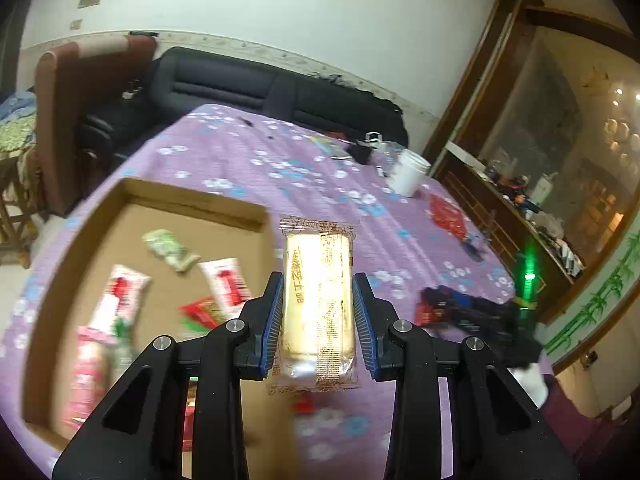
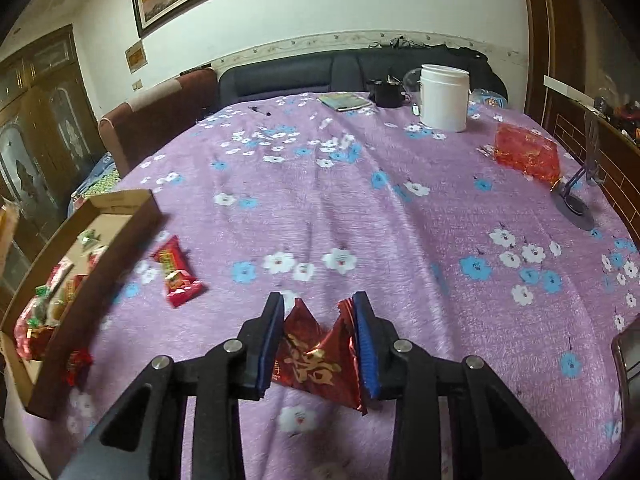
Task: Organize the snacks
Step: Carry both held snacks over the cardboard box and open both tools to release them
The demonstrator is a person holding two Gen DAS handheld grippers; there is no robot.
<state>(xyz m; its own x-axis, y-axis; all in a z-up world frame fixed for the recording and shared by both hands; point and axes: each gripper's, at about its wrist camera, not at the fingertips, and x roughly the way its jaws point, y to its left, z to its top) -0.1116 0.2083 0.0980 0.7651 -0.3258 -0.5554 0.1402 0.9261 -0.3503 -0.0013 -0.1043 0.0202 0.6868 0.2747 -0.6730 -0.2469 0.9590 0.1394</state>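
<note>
Left gripper (image 1: 319,322) clamped on a clear-wrapped pale yellow cake bar (image 1: 319,300), held above the right wall of the shallow brown cardboard tray (image 1: 192,200), partly over the purple floral tablecloth (image 1: 248,148). Right gripper (image 2: 319,342) pinched on a crumpled red foil packet with gold lettering (image 2: 316,364), over open cloth. Red candy packets (image 2: 176,276) lie just right of the tray edge; tray contents blurred, probably red-and-white snack packs (image 1: 116,304). White plastic jar (image 2: 444,96) at the far edge.
</note>
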